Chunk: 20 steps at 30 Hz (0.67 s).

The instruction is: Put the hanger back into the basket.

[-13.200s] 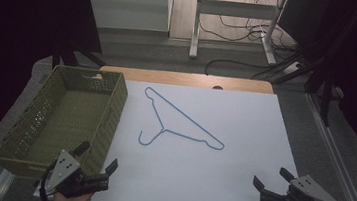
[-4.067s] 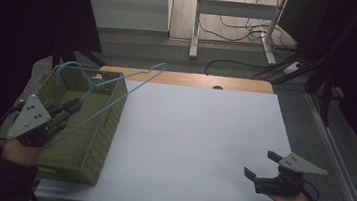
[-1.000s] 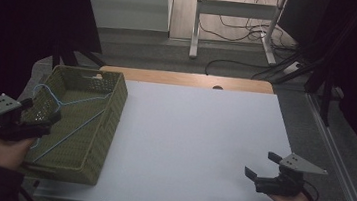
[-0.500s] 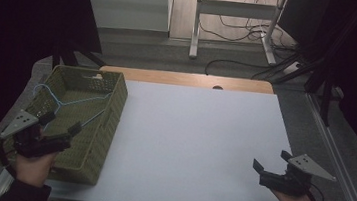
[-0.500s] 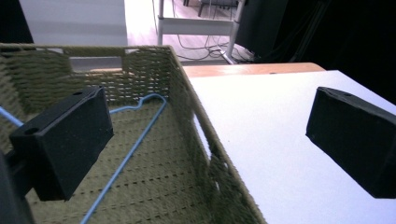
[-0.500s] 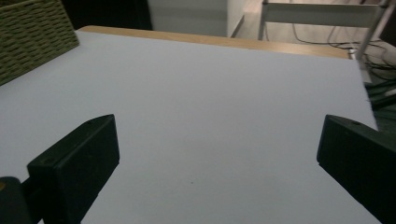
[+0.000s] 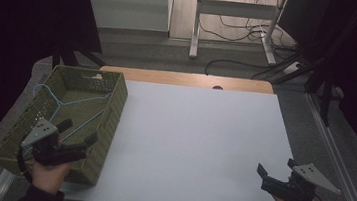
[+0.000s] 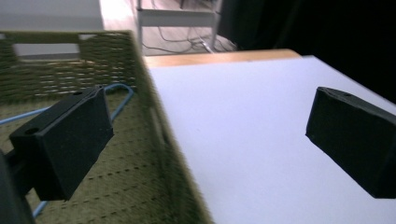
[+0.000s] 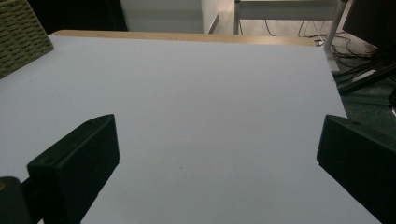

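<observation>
- From the high view, the left gripper (image 7: 78, 135) sits at the near end of the woven basket (image 7: 109, 118), held up by a hand at the table's near-left corner, its jaws spread and holding nothing. One jaw hangs over the basket's inside, the other over its right wall.
- The blue wire hanger (image 7: 65, 108) lies inside the basket, slanting from the far-left corner toward the near end, free of the jaws.
- The right gripper (image 7: 274, 172) rests low at the near-right corner of the white table (image 7: 198, 133), jaws apart and bare, well away from the basket. The whole white surface between the two hands is open.
- In the left gripper view, the jaws stand wide, straddling the basket's wall (image 8: 159, 121); the hanger's (image 8: 119, 95) blue curve shows just behind the left jaw, on the basket floor.
- In the right gripper view, both jaws stand far apart over plain white tabletop (image 9: 201, 93); a corner of the basket (image 9: 21, 32) peeks in at the upper left, and the wooden far edge (image 9: 187, 37) runs across the top.
</observation>
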Available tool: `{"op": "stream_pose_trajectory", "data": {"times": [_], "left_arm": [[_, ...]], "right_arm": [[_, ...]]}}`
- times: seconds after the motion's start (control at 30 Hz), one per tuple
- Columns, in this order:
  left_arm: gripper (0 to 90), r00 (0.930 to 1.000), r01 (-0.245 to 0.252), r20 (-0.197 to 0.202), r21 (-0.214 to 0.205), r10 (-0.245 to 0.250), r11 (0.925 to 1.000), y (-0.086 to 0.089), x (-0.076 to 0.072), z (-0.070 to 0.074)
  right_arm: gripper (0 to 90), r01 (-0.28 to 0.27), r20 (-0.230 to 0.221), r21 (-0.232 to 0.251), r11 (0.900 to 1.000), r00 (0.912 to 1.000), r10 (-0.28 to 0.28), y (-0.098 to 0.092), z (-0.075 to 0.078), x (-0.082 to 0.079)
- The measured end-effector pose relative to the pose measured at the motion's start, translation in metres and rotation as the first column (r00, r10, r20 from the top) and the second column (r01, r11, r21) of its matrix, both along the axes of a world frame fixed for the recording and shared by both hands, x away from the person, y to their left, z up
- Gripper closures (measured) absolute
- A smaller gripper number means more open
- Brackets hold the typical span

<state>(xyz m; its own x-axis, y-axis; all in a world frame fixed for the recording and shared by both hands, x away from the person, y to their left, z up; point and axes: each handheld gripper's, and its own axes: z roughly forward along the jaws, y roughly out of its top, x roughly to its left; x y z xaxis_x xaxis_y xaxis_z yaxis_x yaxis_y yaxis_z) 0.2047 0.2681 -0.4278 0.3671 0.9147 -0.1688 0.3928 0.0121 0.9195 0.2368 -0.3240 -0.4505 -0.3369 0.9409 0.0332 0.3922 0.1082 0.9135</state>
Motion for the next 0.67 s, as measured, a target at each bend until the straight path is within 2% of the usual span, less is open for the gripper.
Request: {"op": "stream_pose_trajectory", "data": {"times": [0.1, 0.47, 0.53, 0.67], "left_arm": [[0.5, 0.9999, 0.007, 0.008, 0.007, -0.007, 1.0, -0.008, -0.005, -0.004], [0.8, 0.9996, 0.027, 0.0, 0.014, -0.027, 0.9995, -0.021, -0.015, -0.011], [0.9, 0.9993, 0.037, -0.001, 0.03, -0.037, 0.9989, -0.023, -0.015, -0.01], [0.4, 0.9984, 0.055, -0.01, 0.023, -0.055, 0.9982, -0.022, -0.013, -0.006]], "right_arm": [[0.0, 0.014, 0.008, -0.024, 0.9996, 0.9999, -0.014, 0.002, -0.001, -0.002], [0.0, 0.012, -0.009, -0.024, 0.9996, 0.9999, -0.012, 0.008, -0.008, -0.001], [0.0, 0.009, -0.009, -0.027, 0.9996, 0.9999, -0.01, 0.009, -0.008, -0.001], [0.0, 0.005, -0.008, -0.02, 0.9998, 1.0, -0.005, 0.008, -0.008, -0.001]]}}
